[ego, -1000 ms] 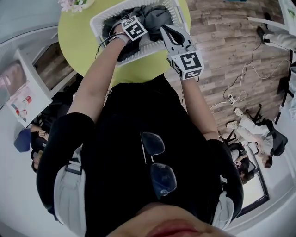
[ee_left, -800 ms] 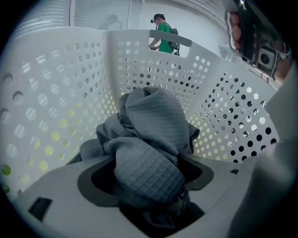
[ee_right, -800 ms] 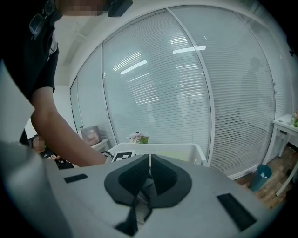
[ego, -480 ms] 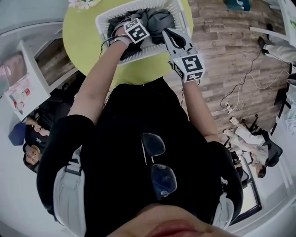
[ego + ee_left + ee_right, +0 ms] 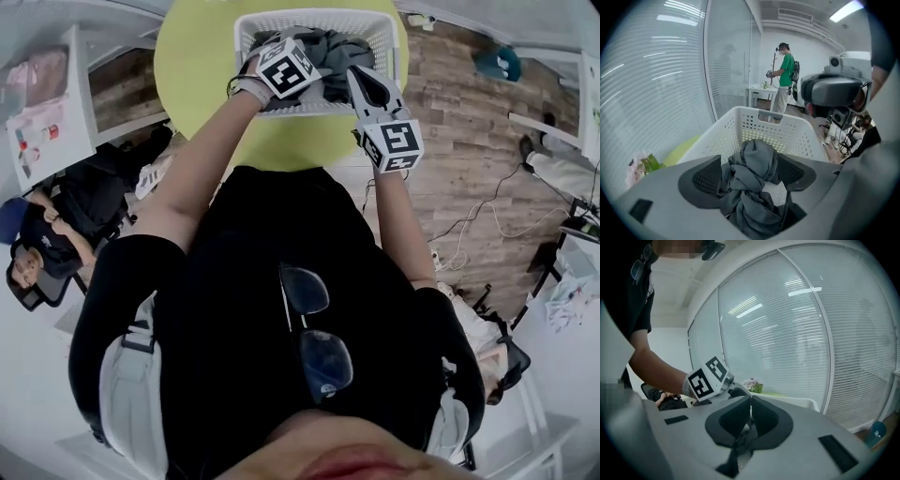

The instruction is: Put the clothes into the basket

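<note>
Dropping stage: grey clothes [image 5: 757, 157] already inside white basket [image 5: 797, 136]; task looks nearly done.
L claw [image 5: 750, 172]: released, jaws spread wide; cloth bunched betw. pads, doesn't look squeezed.
R claw [image 5: 750, 401]: clenched, tips meeting, nothing seen betw. them; sits at basket's near rim, R side.
Key relation: bundle dead ahead of L claw, betw. its jaws, long axis running along claw toward far wall; L nearer than R.
Basket: on green desk [image 5: 197, 66]; only the grey bundle seen in it.
Next (guess): L backs straight out w/o snagging cloth.
</note>
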Available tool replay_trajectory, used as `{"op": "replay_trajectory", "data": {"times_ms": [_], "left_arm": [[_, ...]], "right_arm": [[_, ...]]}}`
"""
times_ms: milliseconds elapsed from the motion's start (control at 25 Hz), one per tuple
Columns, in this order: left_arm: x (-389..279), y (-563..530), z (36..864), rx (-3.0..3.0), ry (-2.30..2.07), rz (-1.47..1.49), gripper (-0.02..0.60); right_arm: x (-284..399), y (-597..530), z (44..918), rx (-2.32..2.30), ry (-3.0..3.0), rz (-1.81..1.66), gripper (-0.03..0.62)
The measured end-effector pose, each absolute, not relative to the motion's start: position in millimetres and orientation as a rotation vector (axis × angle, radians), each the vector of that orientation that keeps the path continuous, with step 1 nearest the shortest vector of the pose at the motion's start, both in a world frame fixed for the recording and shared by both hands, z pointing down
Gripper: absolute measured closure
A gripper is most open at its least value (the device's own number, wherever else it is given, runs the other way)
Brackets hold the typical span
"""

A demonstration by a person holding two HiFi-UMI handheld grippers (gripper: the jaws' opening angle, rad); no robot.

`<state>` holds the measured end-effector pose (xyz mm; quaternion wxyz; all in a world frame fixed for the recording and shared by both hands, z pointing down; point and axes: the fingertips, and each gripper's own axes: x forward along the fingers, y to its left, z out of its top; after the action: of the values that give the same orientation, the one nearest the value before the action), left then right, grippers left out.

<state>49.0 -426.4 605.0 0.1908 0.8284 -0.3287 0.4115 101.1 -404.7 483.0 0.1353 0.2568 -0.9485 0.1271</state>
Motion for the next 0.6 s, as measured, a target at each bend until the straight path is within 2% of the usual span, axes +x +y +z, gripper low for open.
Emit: {"op": "replay_trajectory", "data": {"times_ms": [400, 600], "left_arm": [[25, -396, 494, 2.417, -1.274, 0.784, 0.202], [13, -366, 470, 2.419, -1.42, 0.63, 0.204]], "right_arm": [[86, -398, 453, 0.558, -2.841, 0.292, 0.566], [75, -384, 443, 0.45, -2.878, 0.271, 0.566]]}}
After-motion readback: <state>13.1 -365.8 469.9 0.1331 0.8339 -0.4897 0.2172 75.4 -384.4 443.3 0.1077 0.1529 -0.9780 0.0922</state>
